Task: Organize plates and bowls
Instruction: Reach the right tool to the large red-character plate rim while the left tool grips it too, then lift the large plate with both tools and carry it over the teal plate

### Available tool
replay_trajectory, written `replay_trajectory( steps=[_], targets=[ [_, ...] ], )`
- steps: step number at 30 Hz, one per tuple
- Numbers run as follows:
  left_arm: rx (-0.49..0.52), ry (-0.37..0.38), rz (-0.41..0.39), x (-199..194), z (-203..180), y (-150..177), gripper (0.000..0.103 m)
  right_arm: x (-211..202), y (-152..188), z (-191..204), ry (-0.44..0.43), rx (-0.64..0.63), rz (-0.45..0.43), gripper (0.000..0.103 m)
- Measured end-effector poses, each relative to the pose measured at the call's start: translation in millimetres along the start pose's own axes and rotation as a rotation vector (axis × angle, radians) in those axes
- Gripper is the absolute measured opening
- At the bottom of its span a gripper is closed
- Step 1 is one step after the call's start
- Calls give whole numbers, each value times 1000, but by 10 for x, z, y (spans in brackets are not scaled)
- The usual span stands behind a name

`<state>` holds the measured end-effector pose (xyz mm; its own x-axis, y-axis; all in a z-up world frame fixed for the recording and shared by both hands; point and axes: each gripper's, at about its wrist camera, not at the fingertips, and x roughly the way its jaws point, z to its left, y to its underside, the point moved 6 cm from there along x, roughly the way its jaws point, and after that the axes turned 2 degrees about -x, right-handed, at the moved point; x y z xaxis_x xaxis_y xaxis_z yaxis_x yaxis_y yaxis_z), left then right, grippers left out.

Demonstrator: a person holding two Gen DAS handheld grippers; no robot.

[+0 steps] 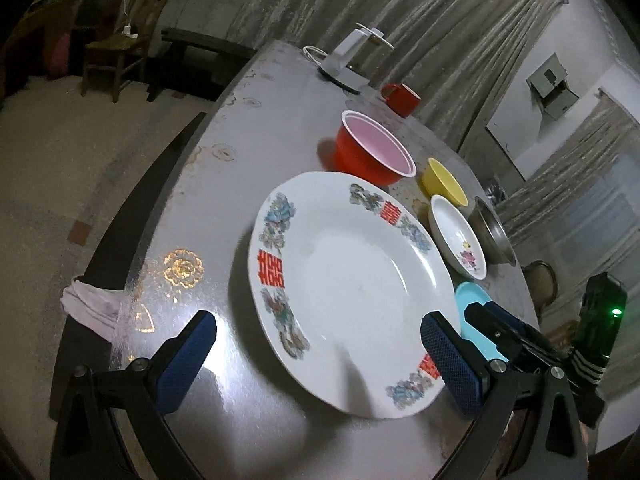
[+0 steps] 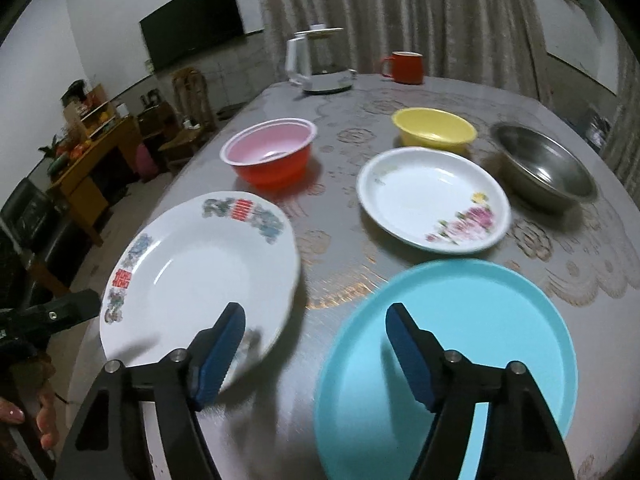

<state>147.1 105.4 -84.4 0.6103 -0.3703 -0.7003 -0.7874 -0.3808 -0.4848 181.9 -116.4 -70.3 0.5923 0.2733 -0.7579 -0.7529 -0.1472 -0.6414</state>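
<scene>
A large white plate with red and blue rim patterns [image 1: 352, 280] [image 2: 200, 276] lies on the table near its left edge. My left gripper [image 1: 320, 340] is open and empty, its blue pads on either side of the plate's near rim. My right gripper [image 2: 316, 332] is open and empty, above the gap between the white plate and a light blue plate [image 2: 480, 340] [image 1: 474, 320]. Behind stand a red bowl with pink inside [image 2: 272, 156] [image 1: 376, 152], a yellow bowl [image 2: 434, 128] [image 1: 442, 182], a small white floral plate [image 2: 432, 196] [image 1: 458, 238] and a steel bowl [image 2: 544, 168] [image 1: 494, 232].
A white electric kettle [image 2: 316, 60] [image 1: 348, 60] and a red mug [image 2: 404, 66] [image 1: 400, 98] stand at the table's far edge by the curtain. The table [image 2: 340, 264] has a shiny grey patterned cover. Chairs and a wooden shelf stand to the left.
</scene>
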Motion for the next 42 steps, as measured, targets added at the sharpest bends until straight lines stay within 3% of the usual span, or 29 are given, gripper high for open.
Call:
replay_trajectory(
  steps=[6,13,17,18,19,25,30,42],
  targets=[
    [49,-32,-41,29,-5,-82,101,202,-114,120,-40,-23,8,67],
    [36,3,-65,91,32,-149,101,494,-120,162,-68,-9,75,52],
    [67,22,-52,148,-6,-133,94,591,-106,214,-77,-17,94,43],
    [75,28,-41,172,-19,-124,88,604,-100,222,-80,-16,99,40],
    [81,31,-26,201,-25,-112,80,621,-95,236,-87,-16,102,40],
    [76,43,3,298,-10,-67,61,658,-77,292,-94,-29,102,38],
    [67,80,34,330,1,-23,58,677,-75,295,-87,-37,97,38],
    [133,64,29,334,-49,12,61,635,-53,313,-77,-48,55,38]
  ],
)
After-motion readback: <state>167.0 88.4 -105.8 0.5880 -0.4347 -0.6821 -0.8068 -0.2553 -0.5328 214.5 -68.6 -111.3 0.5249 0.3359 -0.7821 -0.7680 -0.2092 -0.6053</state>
